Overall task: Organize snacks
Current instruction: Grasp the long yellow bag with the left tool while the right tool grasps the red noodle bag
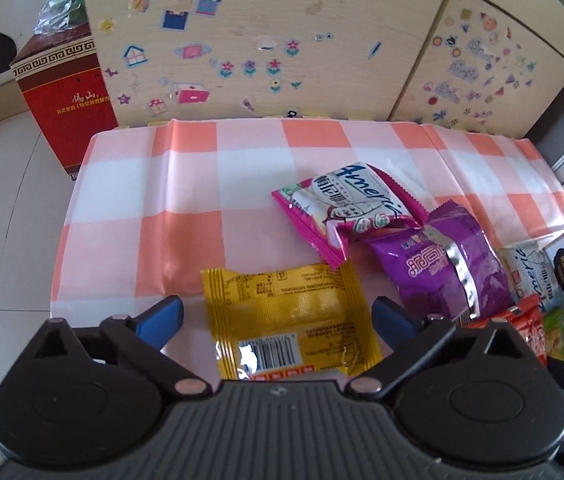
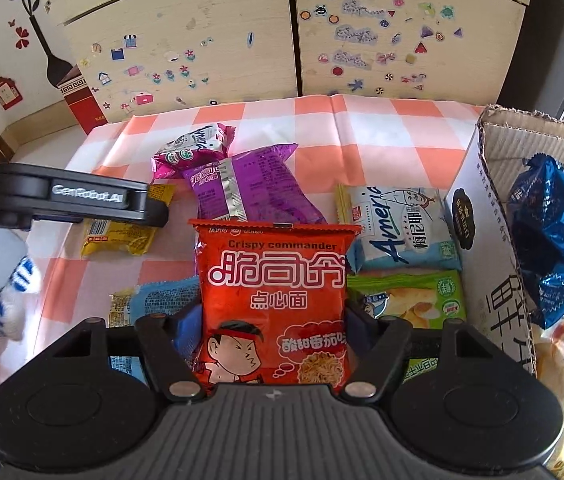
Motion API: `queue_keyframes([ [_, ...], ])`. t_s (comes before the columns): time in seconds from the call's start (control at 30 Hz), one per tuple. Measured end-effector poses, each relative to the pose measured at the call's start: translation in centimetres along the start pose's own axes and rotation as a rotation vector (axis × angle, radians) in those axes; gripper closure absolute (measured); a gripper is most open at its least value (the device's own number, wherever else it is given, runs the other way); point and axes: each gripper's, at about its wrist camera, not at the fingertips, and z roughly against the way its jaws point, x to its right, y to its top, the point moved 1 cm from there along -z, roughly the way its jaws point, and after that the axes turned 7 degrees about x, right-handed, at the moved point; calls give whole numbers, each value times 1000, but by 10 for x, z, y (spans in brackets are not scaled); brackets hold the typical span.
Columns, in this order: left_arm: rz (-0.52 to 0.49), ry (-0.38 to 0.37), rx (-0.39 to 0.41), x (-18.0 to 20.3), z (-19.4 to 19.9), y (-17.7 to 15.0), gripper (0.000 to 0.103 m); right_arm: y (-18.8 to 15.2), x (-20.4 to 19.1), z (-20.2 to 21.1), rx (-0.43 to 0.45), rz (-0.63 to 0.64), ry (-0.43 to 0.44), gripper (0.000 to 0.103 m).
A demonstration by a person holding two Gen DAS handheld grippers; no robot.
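On the checked tabletop (image 1: 186, 184): loose snack packets are spread out.
Left gripper (image 1: 278, 316): fingers are spread wide around the yellow packet (image 1: 285, 316), apparently without touching it.
Right gripper (image 2: 274, 320): fingers are clamped on the red noodle packet (image 2: 274, 292) (held upright).
Purple packet (image 2: 242, 184): lies behind, partly over a pink packet (image 2: 198, 146).
Cardboard box (image 2: 481, 216): stands at right, a blue bag (image 2: 549, 240) inside.

Both wrist views close, angled steeply down onto checked tablecloth (image 1: 186, 184); shared: purple packet (image 1: 441, 264), stickered cabinet (image 2: 202, 20).
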Motion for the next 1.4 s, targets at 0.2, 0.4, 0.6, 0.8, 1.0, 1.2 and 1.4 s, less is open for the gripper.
queue_keyframes([
  [0.2,-114,42,11,17,-4,-8,3,1,3,0,-1,-15,-6,27],
  [0.4,-157,-12,49,21,5,-8,37,-2,0,1,5,-8,-6,28],
  [0.6,-138,-68,54,19,15,-10,67,-2,3,6,22,-31,16,28],
  [0.8,-120,-98,75,15,24,-12,76,0,2,11,39,-33,30,28],
  [1.0,-104,-123,87,13,29,-13,80,1,1,12,46,-31,36,28],
  [1.2,-77,-100,90,14,19,-13,75,0,1,10,38,-34,34,28],
  [1.4,-74,-115,101,19,20,-12,87,0,5,13,46,-34,33,28],
])
